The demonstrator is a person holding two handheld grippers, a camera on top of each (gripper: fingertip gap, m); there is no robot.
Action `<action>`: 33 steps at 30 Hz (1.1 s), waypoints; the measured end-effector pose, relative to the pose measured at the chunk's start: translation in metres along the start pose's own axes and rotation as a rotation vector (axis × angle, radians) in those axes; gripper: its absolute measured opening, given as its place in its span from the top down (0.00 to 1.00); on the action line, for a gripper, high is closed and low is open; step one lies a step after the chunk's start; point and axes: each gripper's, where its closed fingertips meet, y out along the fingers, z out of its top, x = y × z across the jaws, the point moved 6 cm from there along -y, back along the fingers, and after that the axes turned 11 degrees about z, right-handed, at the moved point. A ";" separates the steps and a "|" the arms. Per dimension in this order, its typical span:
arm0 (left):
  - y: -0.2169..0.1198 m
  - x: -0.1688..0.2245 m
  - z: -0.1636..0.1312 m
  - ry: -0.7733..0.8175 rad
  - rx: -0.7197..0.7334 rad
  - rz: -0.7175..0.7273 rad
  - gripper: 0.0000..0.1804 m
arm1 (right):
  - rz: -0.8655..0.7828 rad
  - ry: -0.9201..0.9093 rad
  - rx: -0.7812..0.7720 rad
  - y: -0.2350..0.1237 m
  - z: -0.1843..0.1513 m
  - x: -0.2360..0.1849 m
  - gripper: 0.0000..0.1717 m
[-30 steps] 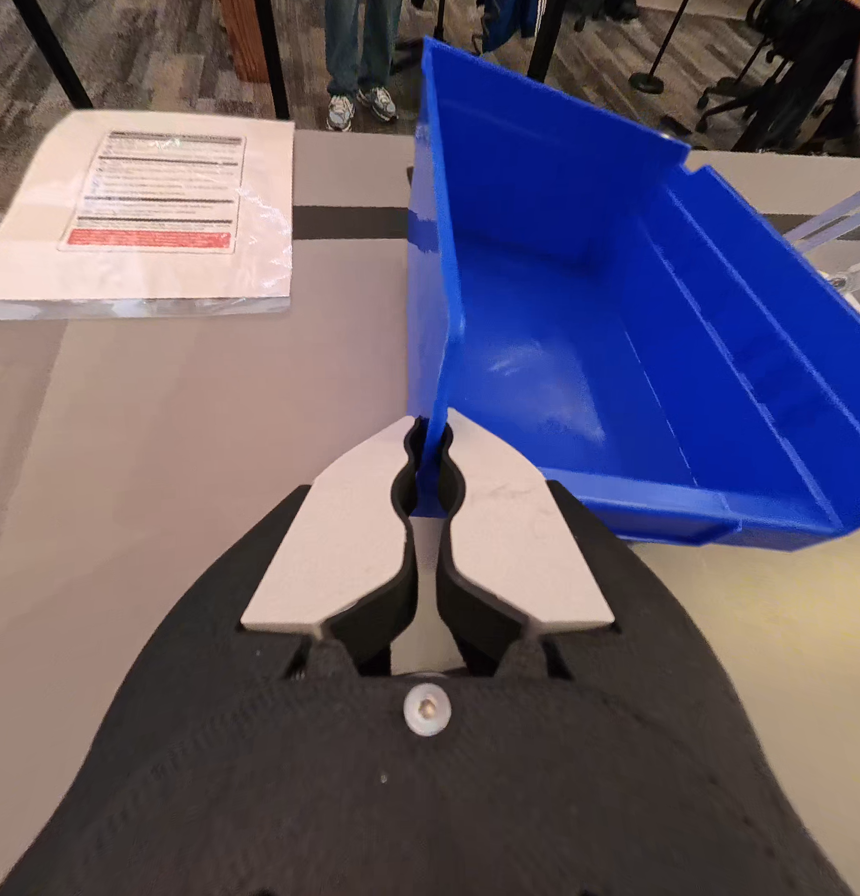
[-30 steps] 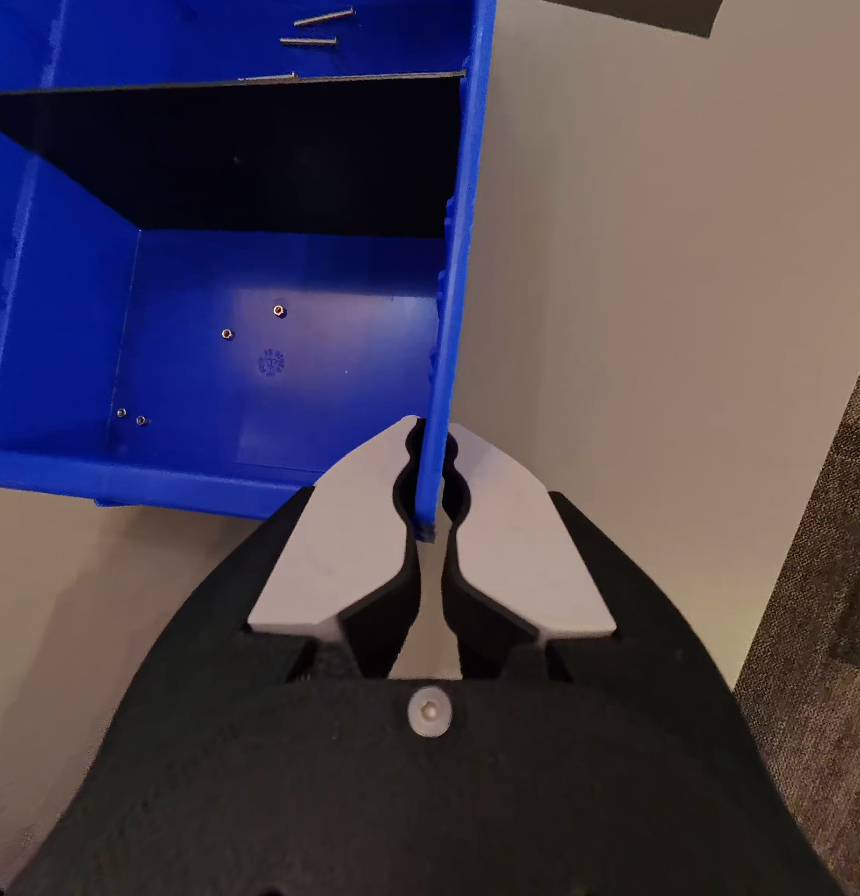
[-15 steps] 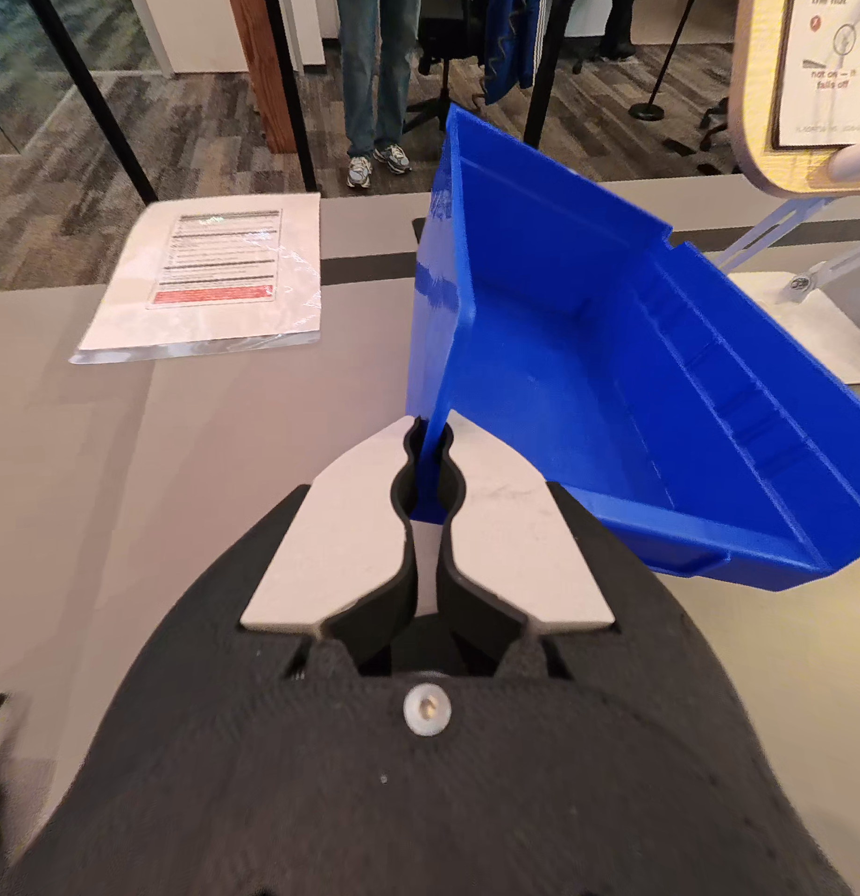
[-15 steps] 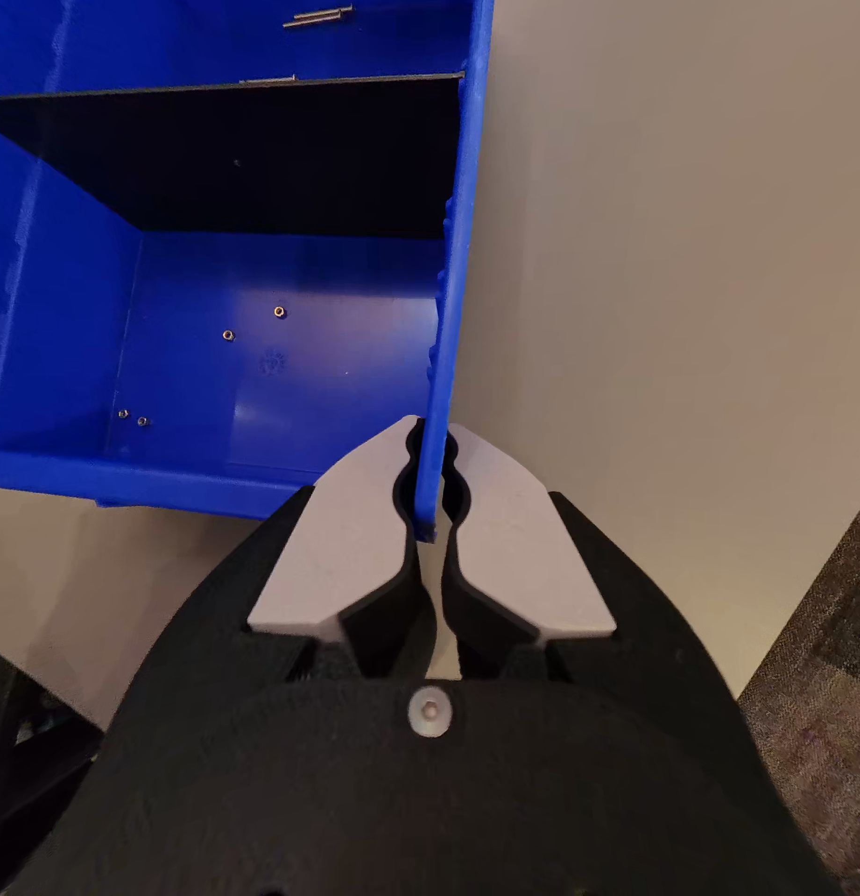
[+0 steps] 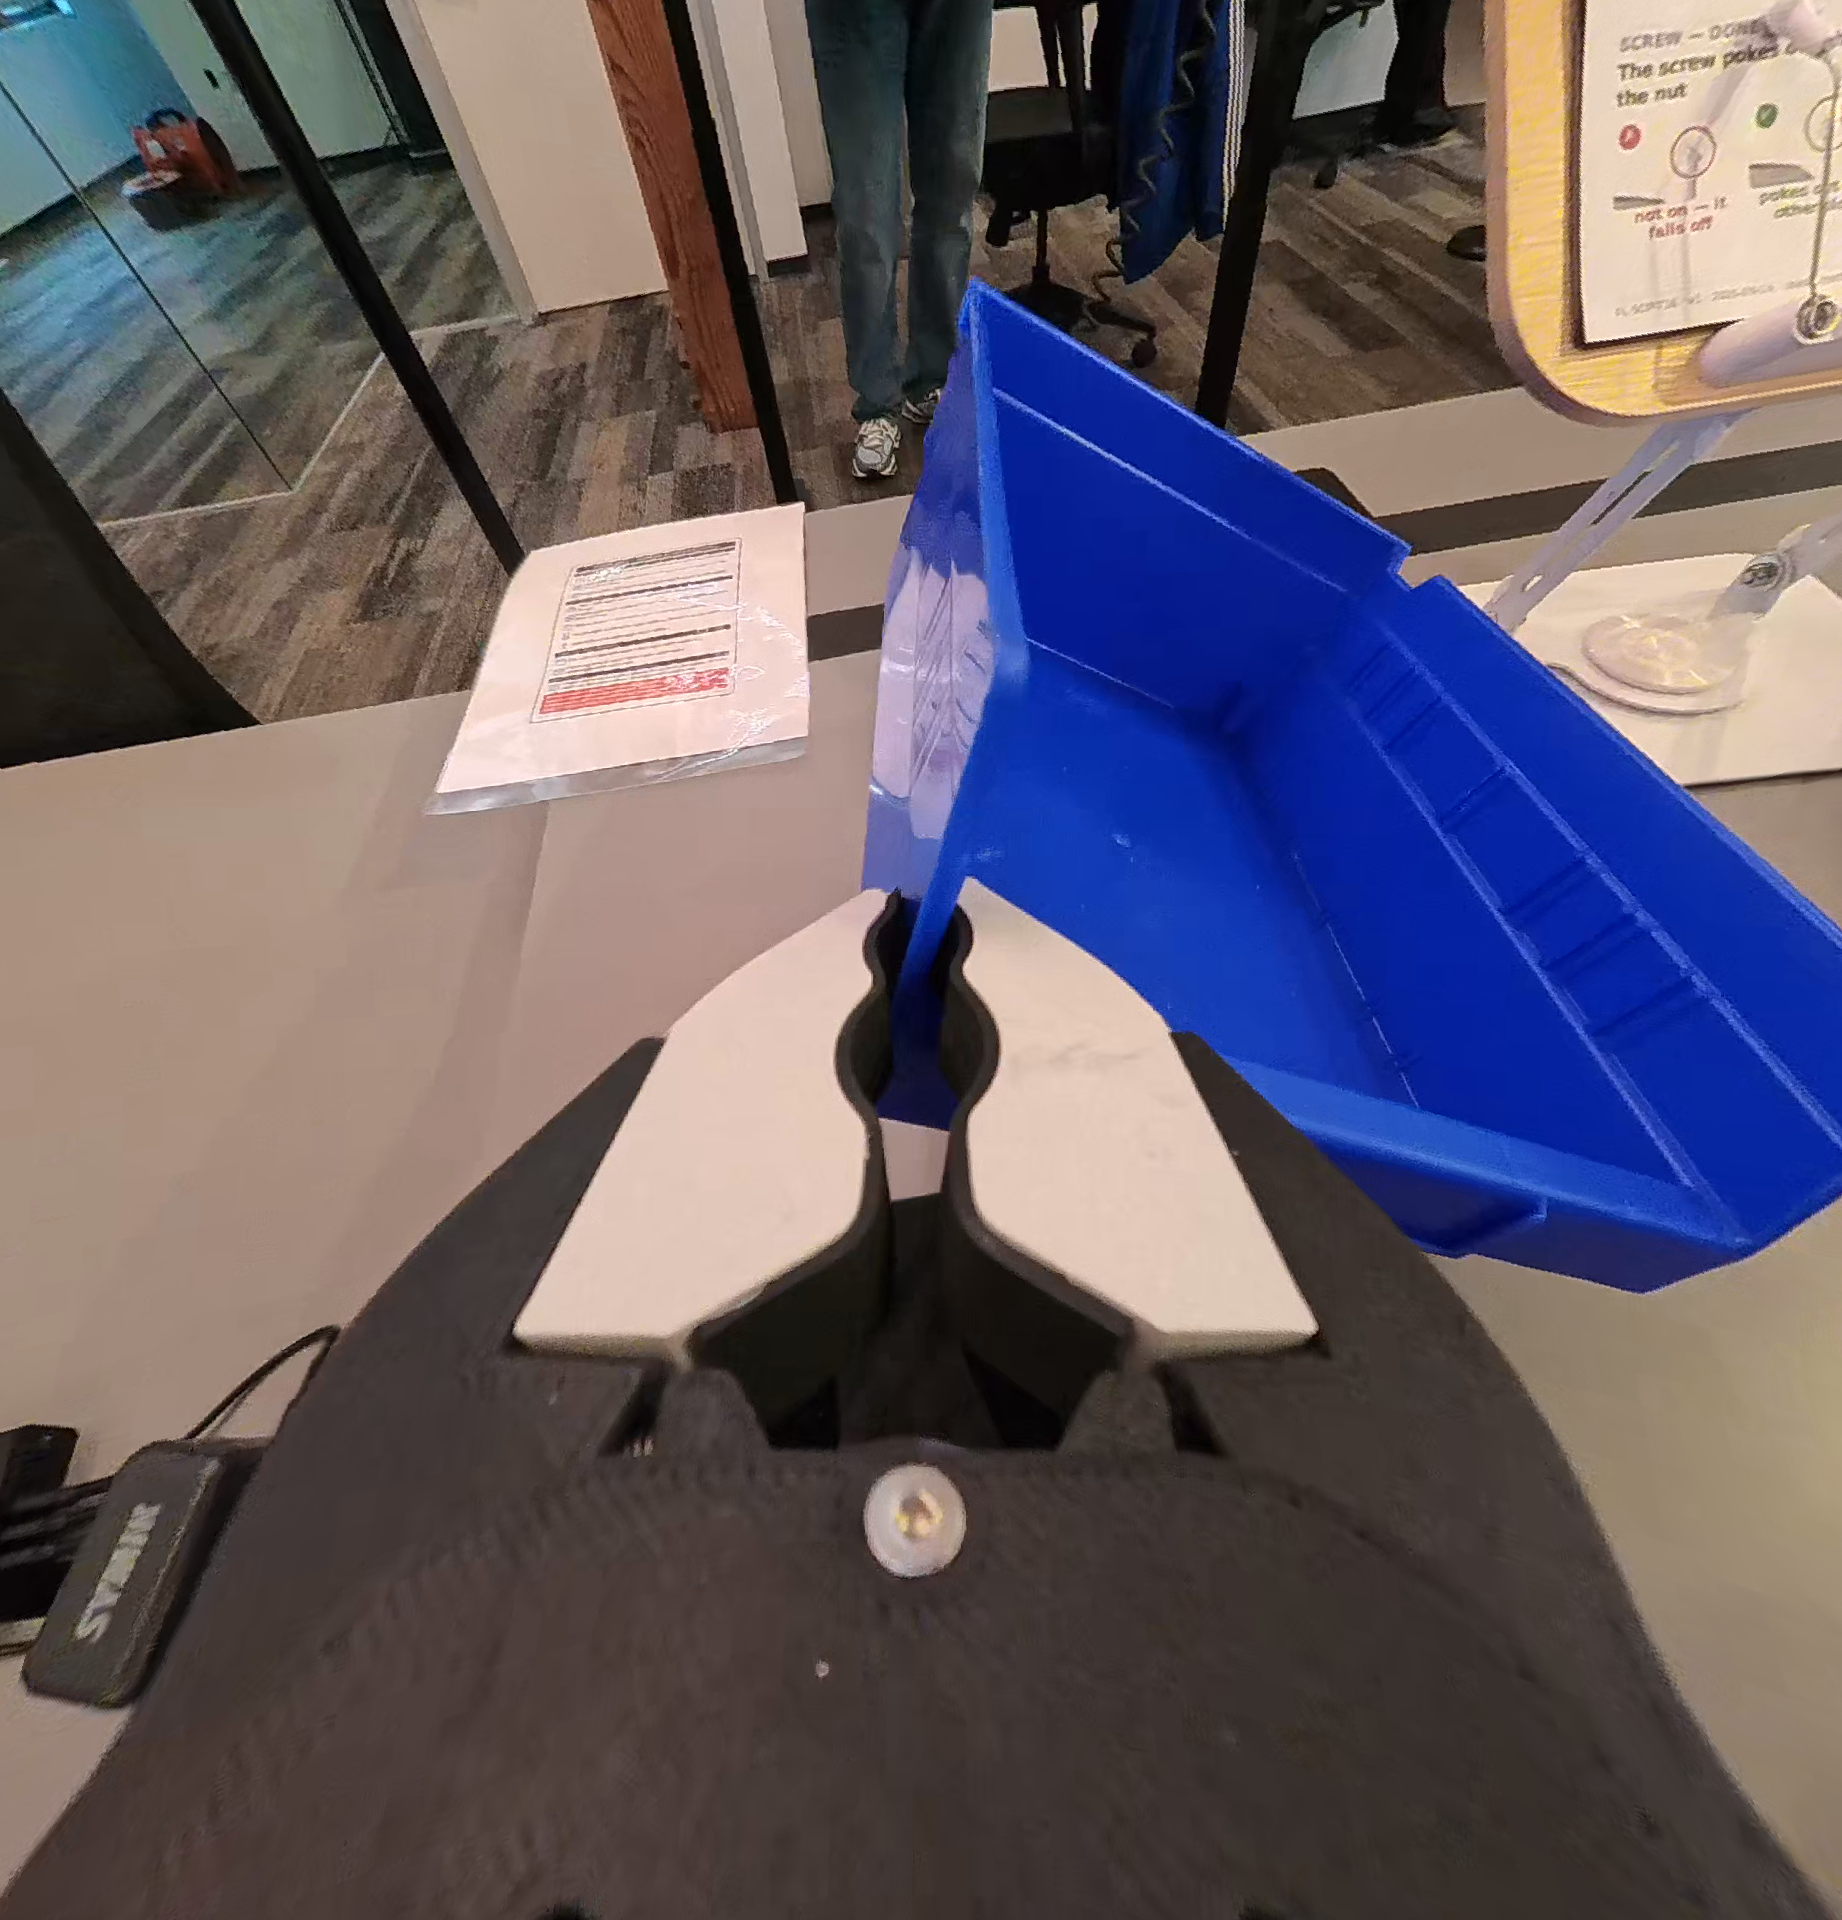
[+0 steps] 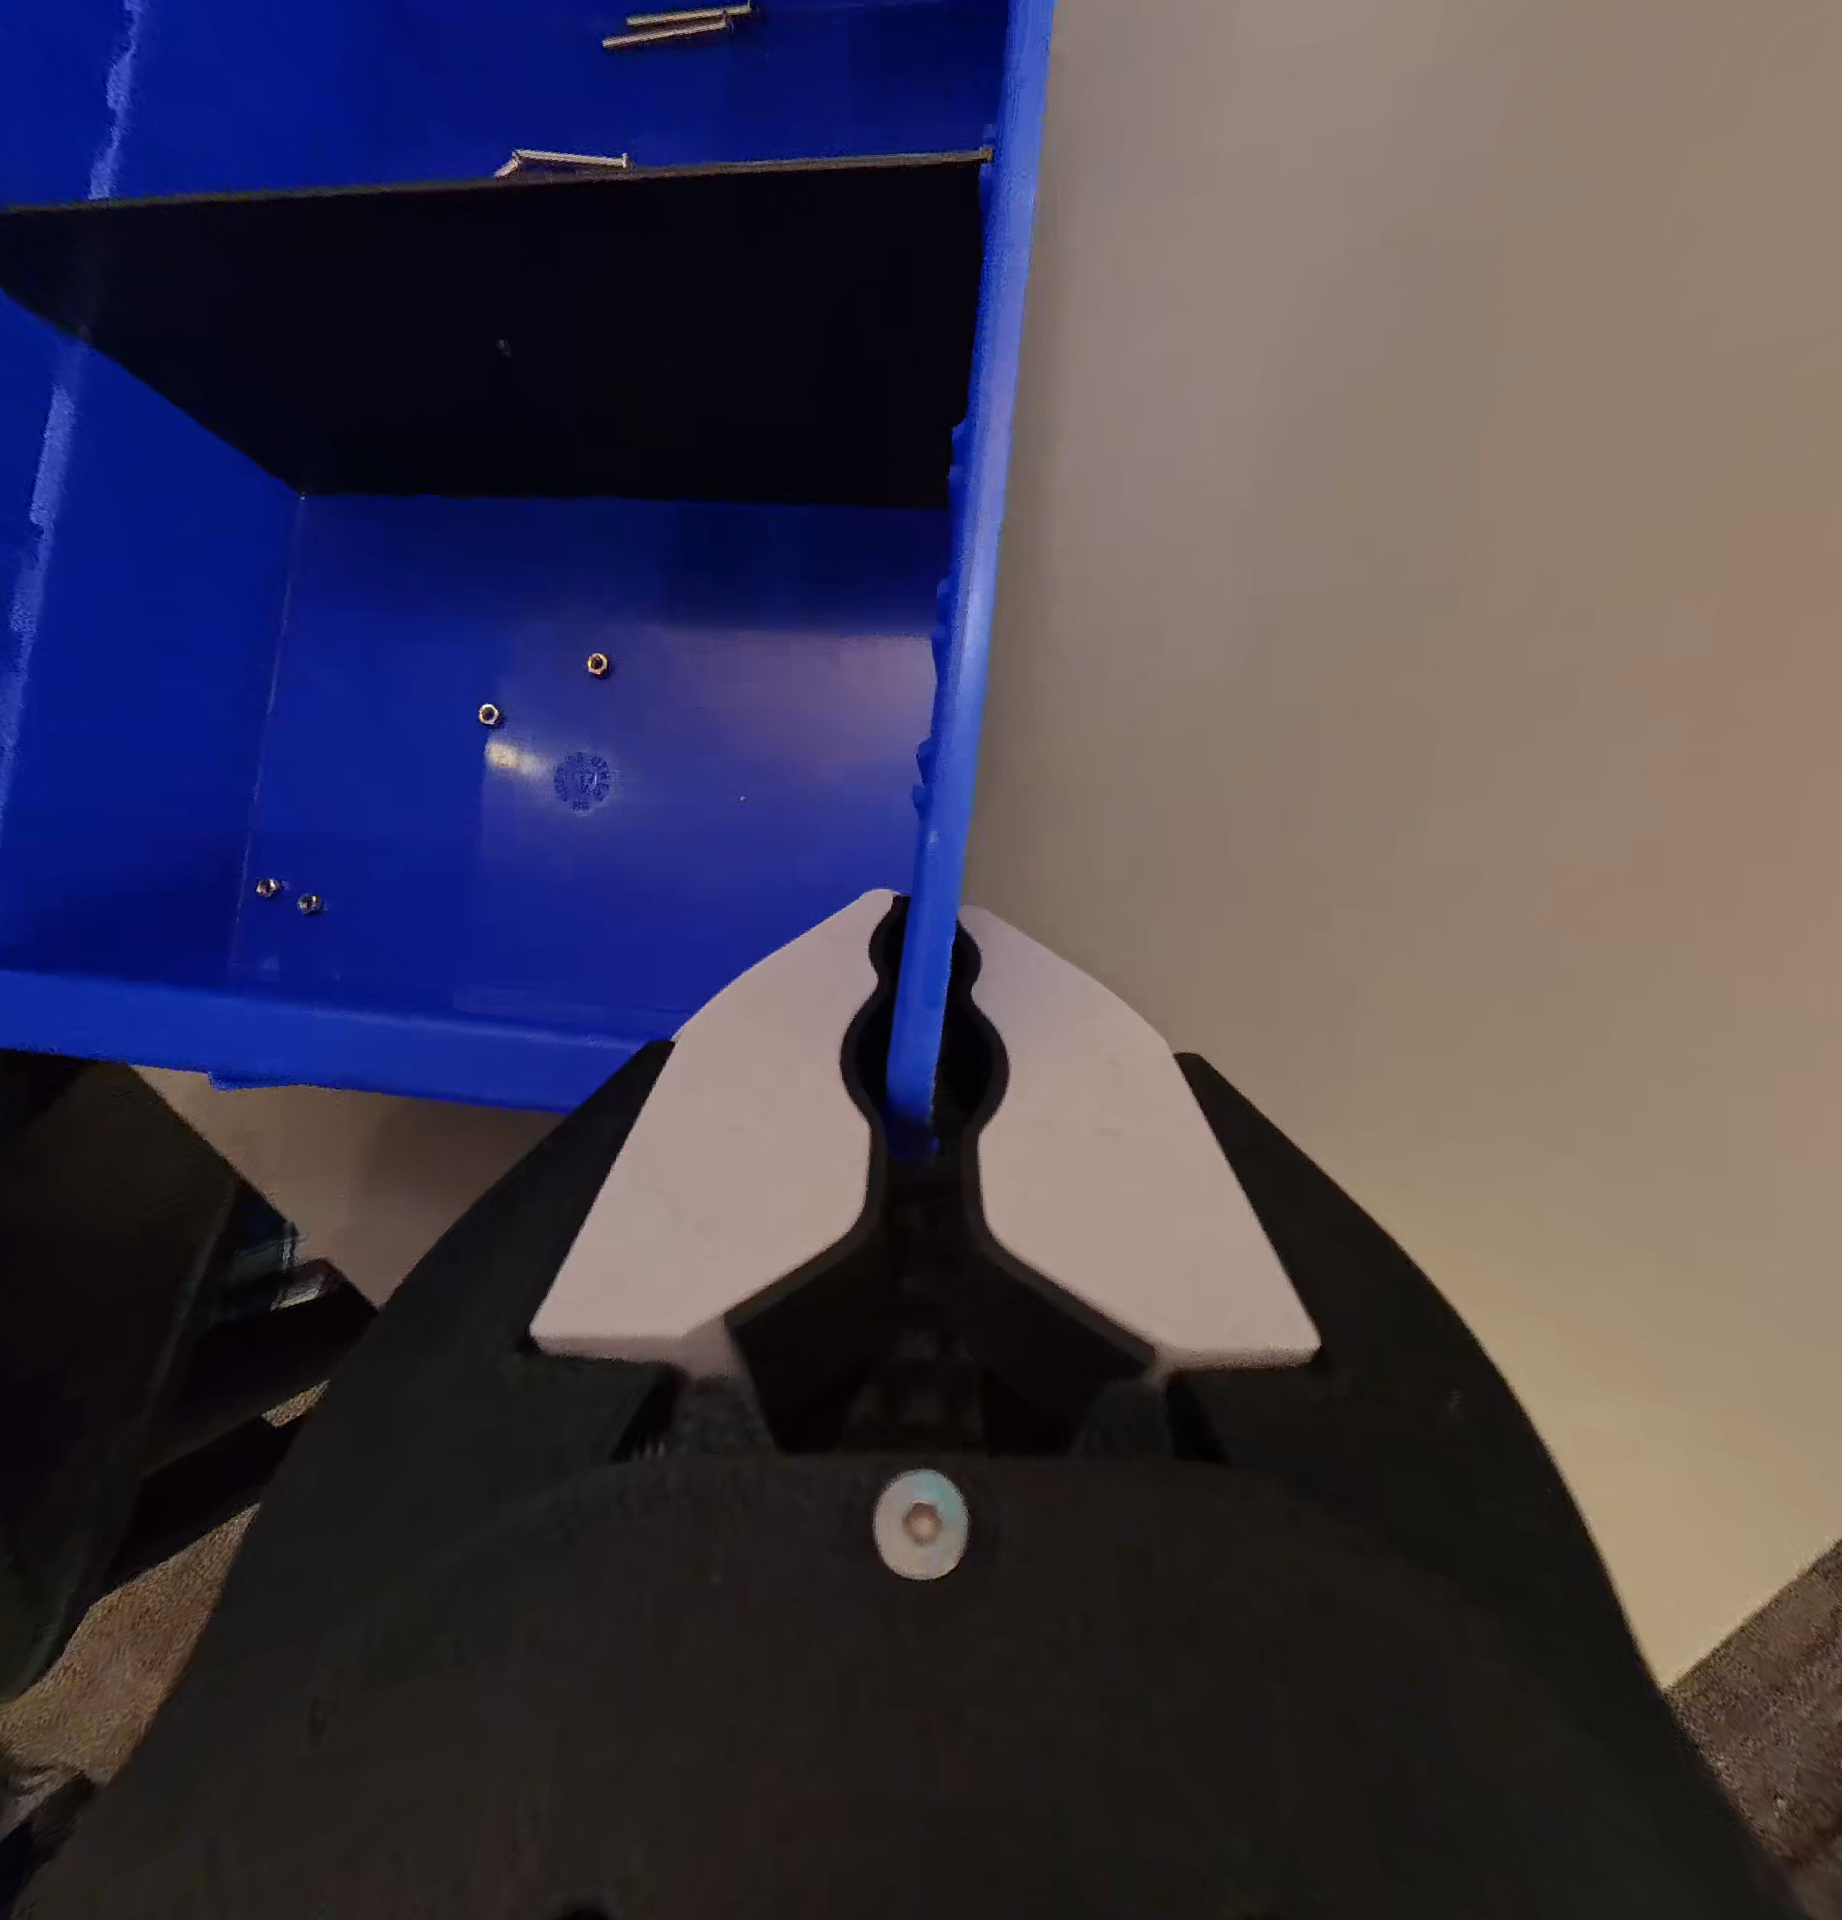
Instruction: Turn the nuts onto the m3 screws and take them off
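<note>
Left hand-held gripper (image 5: 922,1003) clamped on side wall of empty blue bin (image 5: 1260,883); bin now lifted higher off worktop (image 5: 273,987), tilted more than before. Right hand-held gripper (image 6: 922,1013) pinching wall of divided blue bin (image 6: 990,520) holding nuts (image 6: 489,714) and screws (image 6: 678,26); unchanged.

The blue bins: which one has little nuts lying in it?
The blue bin clamped by the right gripper: four small nuts lie on its floor. The left gripper's tilted bin looks empty.
</note>
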 end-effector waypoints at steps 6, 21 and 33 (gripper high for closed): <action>-0.031 -0.009 0.003 0.016 0.019 0.020 0.98 | 0.046 -0.066 -0.029 0.013 0.000 -0.035 0.96; -0.098 -0.059 -0.016 -0.105 0.100 0.123 0.97 | 0.193 -0.217 -0.058 0.099 0.062 -0.116 0.97; -0.119 -0.084 -0.033 -0.134 0.099 0.181 0.97 | 0.312 -0.299 -0.035 0.160 0.090 -0.158 0.89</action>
